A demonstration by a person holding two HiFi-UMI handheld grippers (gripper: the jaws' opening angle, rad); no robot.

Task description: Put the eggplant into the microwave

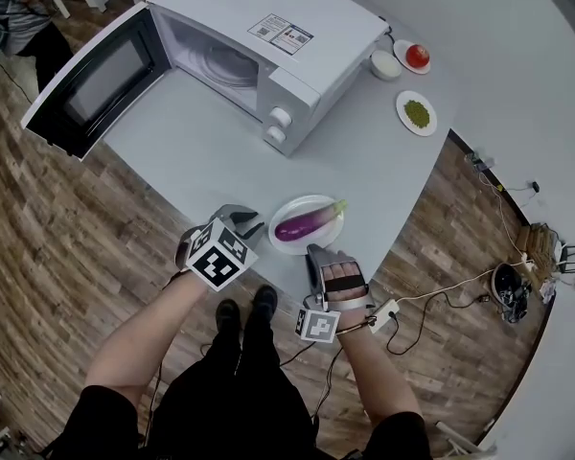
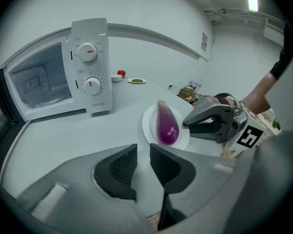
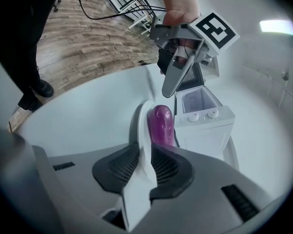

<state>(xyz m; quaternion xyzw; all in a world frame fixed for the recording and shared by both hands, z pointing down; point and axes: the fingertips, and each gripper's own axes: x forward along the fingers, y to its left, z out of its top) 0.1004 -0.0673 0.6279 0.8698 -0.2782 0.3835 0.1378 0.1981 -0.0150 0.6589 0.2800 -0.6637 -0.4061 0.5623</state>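
At the near edge of the table (image 1: 201, 147), the eggplant (image 1: 305, 222) lies on a white plate (image 1: 289, 205); in the head view its long axis runs from the blunt purple end at 8 o'clock to the green stem at 2 o'clock. The right gripper (image 3: 145, 152) comes in from the plate's 5 o'clock and is the nearer one; its own view shows the plate's rim standing between the pads, which lie against it on both sides with no gap showing, so it reads as clamped on the plate and not on the eggplant, which sits just beyond the jaws at 12 o'clock. The left gripper (image 2: 143, 156) waits just beside the plate at its 8 o'clock; its jaws stand narrowly apart with nothing between them. The microwave (image 1: 268, 27) stands at 11 o'clock from the plate, well apart, its door swung wide and its cavity (image 1: 220, 63) empty; the carry, I judge, must run along that line, whether the eggplant goes alone or on its plate.
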